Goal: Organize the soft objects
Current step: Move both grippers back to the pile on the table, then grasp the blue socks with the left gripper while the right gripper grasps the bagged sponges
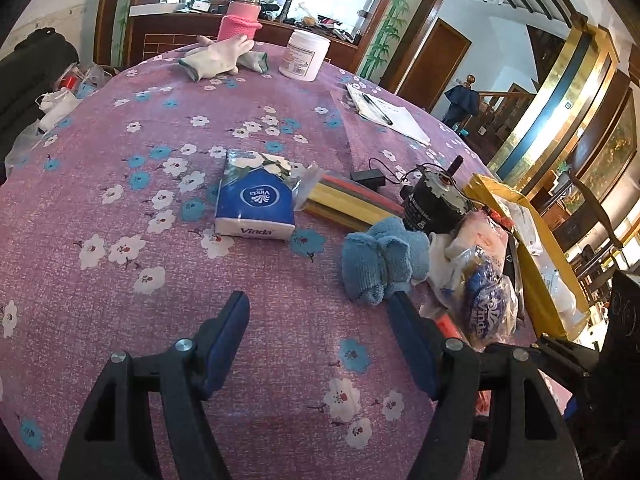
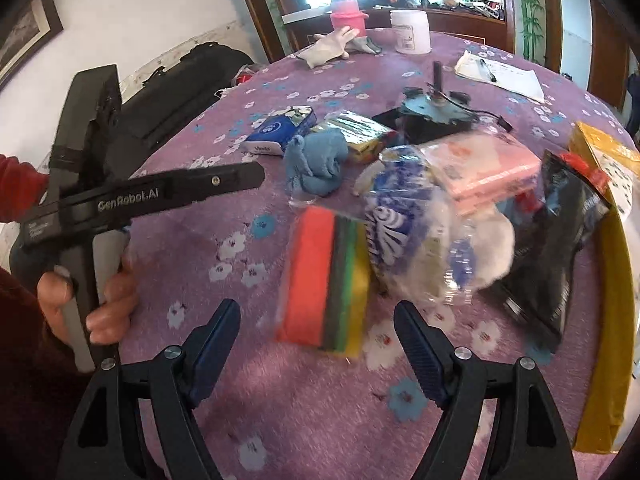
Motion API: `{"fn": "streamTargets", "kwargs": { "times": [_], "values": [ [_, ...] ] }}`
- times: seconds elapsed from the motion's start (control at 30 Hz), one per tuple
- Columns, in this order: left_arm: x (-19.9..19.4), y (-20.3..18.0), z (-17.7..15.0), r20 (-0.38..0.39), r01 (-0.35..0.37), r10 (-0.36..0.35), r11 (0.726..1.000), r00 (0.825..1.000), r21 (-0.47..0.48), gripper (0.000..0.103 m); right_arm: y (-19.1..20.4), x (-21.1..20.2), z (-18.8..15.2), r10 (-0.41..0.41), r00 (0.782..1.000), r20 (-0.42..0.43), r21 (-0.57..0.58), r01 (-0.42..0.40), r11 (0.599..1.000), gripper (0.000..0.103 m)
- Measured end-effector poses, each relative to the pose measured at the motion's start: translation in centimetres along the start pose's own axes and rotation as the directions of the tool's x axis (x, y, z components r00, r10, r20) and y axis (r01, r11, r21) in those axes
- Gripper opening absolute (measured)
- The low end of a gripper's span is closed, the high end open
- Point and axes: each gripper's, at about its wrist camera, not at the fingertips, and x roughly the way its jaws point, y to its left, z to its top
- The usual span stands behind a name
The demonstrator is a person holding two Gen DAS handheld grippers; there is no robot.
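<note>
round table under purple floral cloth [image 1: 120, 208], cluttered. left gripper [image 1: 320, 308]: released, spread wide above bare cloth, right fingertip just beside crumpled blue terry towel [image 1: 382, 260]. right gripper [image 2: 316, 312]: released, nothing held, directly before bagged stack of orange, green and yellow sponges [image 2: 326, 276]. blue and white vinda tissue pack [image 1: 254, 200] near table centre, left of towel. clear bag of blue-printed tissue rolls [image 2: 404, 232] touching sponges on the right. pink cloth pack [image 2: 492, 172] behind that bag. white work gloves [image 1: 218, 58] at far edge, beside pink bottle [image 1: 240, 20] and white jar [image 1: 304, 54].
</note>
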Motion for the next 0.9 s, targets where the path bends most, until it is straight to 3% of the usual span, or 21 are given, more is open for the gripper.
{"fn": "streamTargets", "kwargs": {
  "times": [0.03,0.17,0.23,0.3,0.37,0.47,0.6,0.8,0.83,0.9],
  "values": [
    [0.0,0.0,0.0,-0.001,-0.001,0.001,1.0,1.0,0.002,0.071,0.1,0.2,0.3,-0.005,1.0,-0.003,0.006,0.005,1.0,0.082],
    [0.0,-0.1,0.0,0.0,-0.007,0.007,1.0,1.0,0.008,0.071,0.4,1.5,1.0,-0.076,0.997,-0.016,0.019,0.076,0.997,0.048],
    [0.0,-0.1,0.0,0.0,-0.011,0.011,1.0,1.0,0.008,0.071,0.4,1.6,1.1,-0.099,0.995,-0.008,0.018,0.099,0.995,0.041],
    [0.0,-0.2,-0.1,-0.003,-0.013,0.013,1.0,1.0,0.011,0.071,0.2,0.9,0.7,-0.072,0.997,0.028,0.03,0.071,0.997,0.04],
    [0.0,-0.4,-0.1,-0.01,-0.007,0.007,1.0,1.0,0.022,0.071,-0.2,0.3,0.2,-0.109,0.993,0.05,0.034,0.107,0.994,0.04],
    [0.2,-1.5,0.1,-0.024,-0.033,0.034,0.998,0.999,0.057,0.071,-1.7,-0.1,-0.3,-0.077,0.995,0.06,0.101,0.071,0.992,0.04],
    [0.5,-3.7,1.3,-0.04,-0.008,0.011,0.996,0.999,0.094,0.071,-2.3,-0.2,-0.2,-0.057,0.996,0.062,0.139,0.048,0.989,0.04],
    [3.7,-5.4,2.7,-0.085,-0.071,0.085,0.985,0.993,0.155,0.07,-2.0,-0.8,-0.6,-0.059,0.994,0.086,0.134,0.047,0.99,0.04],
    [4.1,-5.2,2.8,-0.096,-0.073,0.087,0.986,0.991,0.148,0.068,-1.9,-0.8,-0.7,-0.059,0.994,0.091,0.131,0.047,0.99,0.041],
    [5.1,-5.0,2.9,-0.136,-0.036,0.054,0.99,0.989,0.134,0.048,-1.8,-1.0,-0.7,-0.064,0.993,0.103,0.125,0.05,0.991,0.041]
  ]
}}
